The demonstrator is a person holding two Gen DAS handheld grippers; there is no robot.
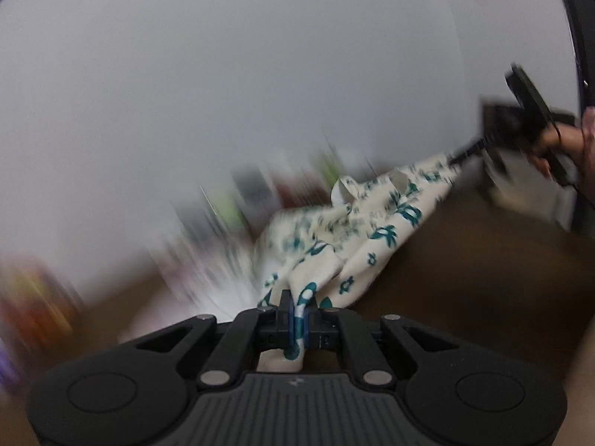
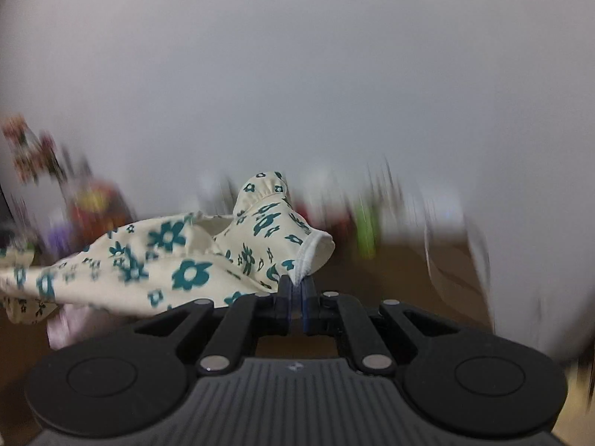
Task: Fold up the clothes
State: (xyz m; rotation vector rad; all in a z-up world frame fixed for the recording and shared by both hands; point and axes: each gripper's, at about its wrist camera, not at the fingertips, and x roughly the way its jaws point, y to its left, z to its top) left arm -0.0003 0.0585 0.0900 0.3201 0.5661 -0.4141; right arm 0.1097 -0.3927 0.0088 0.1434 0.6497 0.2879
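One garment [image 1: 375,230] is recorded: cream cloth printed with teal flowers, held aloft and stretched between the two grippers over a brown surface [image 1: 465,260], not lying on it. Both views are smeared, so background detail is left undescribed beyond a pale wall [image 2: 297,74] at the far side and blurred coloured items along its foot.

The cloth is judged light, thin and limp: it sags and bunches mid-span, and a hemmed sleeve opening [image 2: 316,249] flops beside the right pinch. Little slip is expected under the pads, though a thin bite at a hem could pull free if tension rises. Holds at hems or corners are judged best, as a seam gives a firmer edge.

Open room is seen to the right over the brown surface; the far left is crowded.

The left gripper [image 1: 299,312] is pressed together on a fold of cloth. The right gripper [image 2: 296,295] is pinched on the white hem edge; a hand [image 1: 572,145] is seen behind it in the left view.
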